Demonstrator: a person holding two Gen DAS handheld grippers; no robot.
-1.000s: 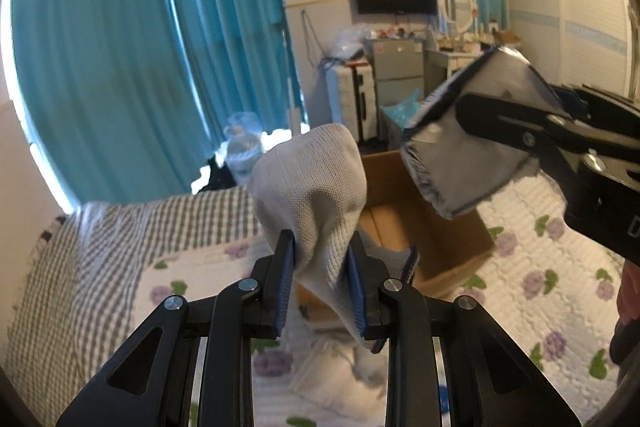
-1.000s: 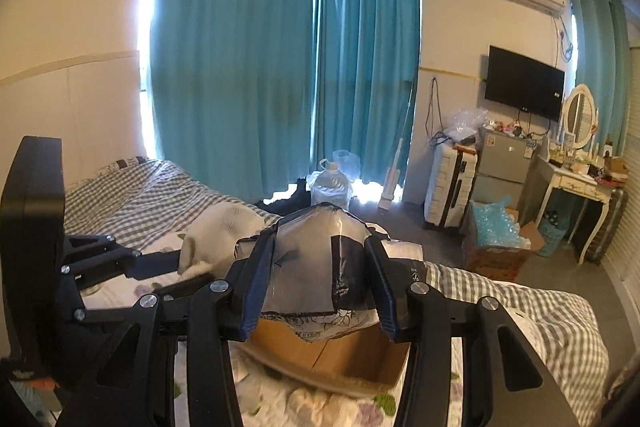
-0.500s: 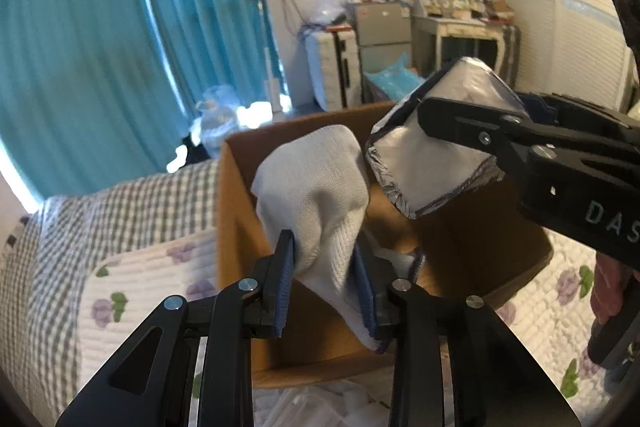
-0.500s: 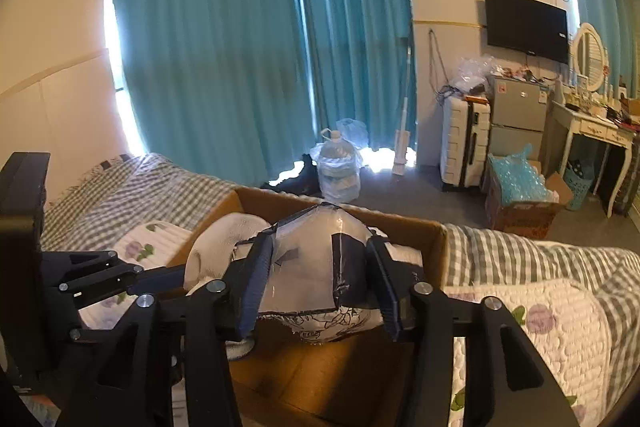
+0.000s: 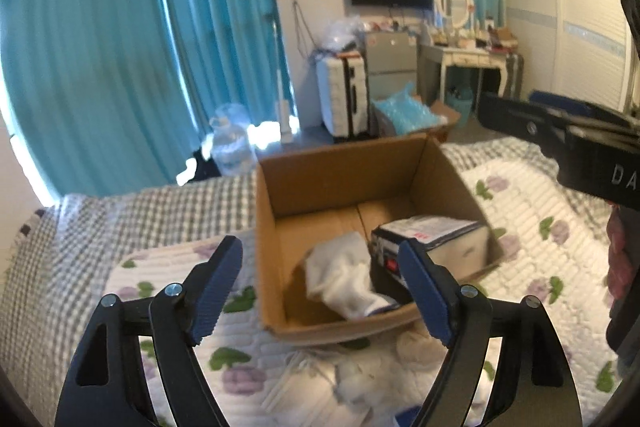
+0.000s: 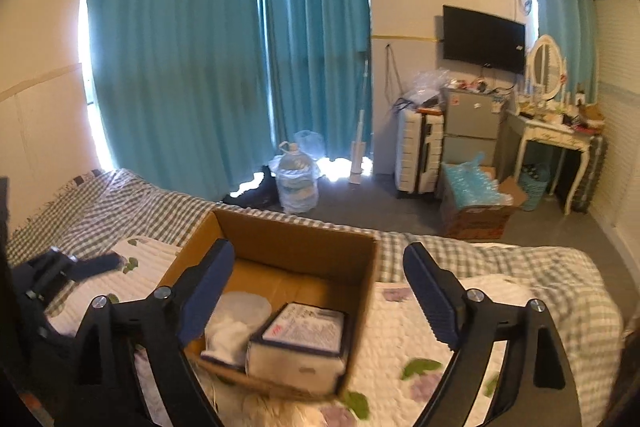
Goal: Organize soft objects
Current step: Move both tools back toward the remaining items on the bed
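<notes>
An open cardboard box [image 5: 340,179] stands on the bed. Inside it lie a white knitted sock [image 5: 340,275] and a plastic-wrapped pack [image 5: 432,239] side by side. Both also show in the right wrist view, the sock [image 6: 228,335] left of the pack [image 6: 300,343], in the box [image 6: 304,243]. My left gripper [image 5: 320,291] is open and empty, above the box's near edge. My right gripper [image 6: 320,291] is open and empty above the box; it shows at the right in the left wrist view [image 5: 560,143].
The bed has a white floral quilt [image 5: 540,227] over a grey checked sheet [image 5: 140,215]. More white soft items [image 5: 360,375] lie on the quilt in front of the box. Beyond the bed are teal curtains, a water jug [image 6: 296,183], a suitcase and a dressing table.
Both grippers opened and dropped their loads: the sock and the wrapped pack now lie in the box. Both grippers have pulled back and up from it.
</notes>
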